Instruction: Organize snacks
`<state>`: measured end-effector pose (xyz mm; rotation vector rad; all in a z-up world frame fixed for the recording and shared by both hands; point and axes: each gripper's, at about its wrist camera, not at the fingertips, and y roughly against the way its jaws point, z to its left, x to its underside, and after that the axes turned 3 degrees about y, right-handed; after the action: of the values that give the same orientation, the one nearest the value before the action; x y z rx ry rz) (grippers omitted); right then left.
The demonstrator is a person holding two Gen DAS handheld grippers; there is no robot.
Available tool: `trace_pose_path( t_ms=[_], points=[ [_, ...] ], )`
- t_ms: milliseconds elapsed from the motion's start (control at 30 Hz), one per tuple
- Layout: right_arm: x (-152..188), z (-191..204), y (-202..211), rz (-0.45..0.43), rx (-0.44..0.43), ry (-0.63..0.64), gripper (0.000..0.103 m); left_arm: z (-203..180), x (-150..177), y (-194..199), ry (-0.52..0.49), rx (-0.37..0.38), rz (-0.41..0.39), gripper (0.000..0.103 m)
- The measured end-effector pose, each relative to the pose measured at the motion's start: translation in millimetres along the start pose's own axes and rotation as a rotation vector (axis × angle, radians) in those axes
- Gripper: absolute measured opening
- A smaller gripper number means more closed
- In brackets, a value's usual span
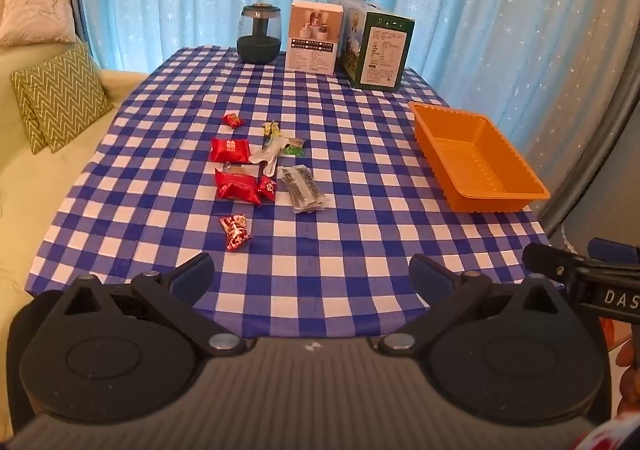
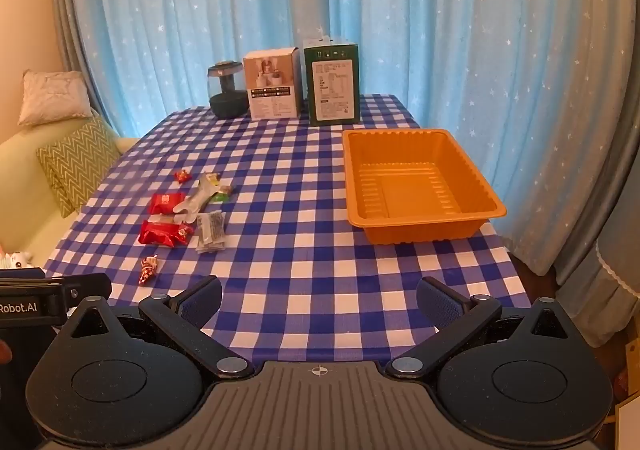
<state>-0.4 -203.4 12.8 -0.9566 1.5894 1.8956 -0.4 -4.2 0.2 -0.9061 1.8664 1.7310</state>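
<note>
Two grippers, left gripper point(image 1: 312, 278) and right gripper point(image 2: 320, 300), hold their fingers wide apart with nothing in them above the surface point(image 1: 360, 250); snacks point(image 1: 256, 174) lie beside an orange tray point(image 1: 516, 186).

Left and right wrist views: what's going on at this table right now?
A person holds a two-finger gripper in each hand over the near edge of a blue checked table. The left gripper and right gripper are both wide open and hold nothing. A loose cluster of snacks, mostly red wrapped packets, lies on the cloth, none picked up yet. The orange tray on the right side has nothing in it. A jar and two boxes stand at the far edge.
</note>
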Motion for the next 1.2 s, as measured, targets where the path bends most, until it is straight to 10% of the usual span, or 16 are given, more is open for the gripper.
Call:
trace_pose_path(
  t_ms=[1200],
  points=[
    [4,-1,-3,0.008,-0.002,0.002,0.103,0,-1,0,0.017,0.027,-0.01,0.103]
  ],
)
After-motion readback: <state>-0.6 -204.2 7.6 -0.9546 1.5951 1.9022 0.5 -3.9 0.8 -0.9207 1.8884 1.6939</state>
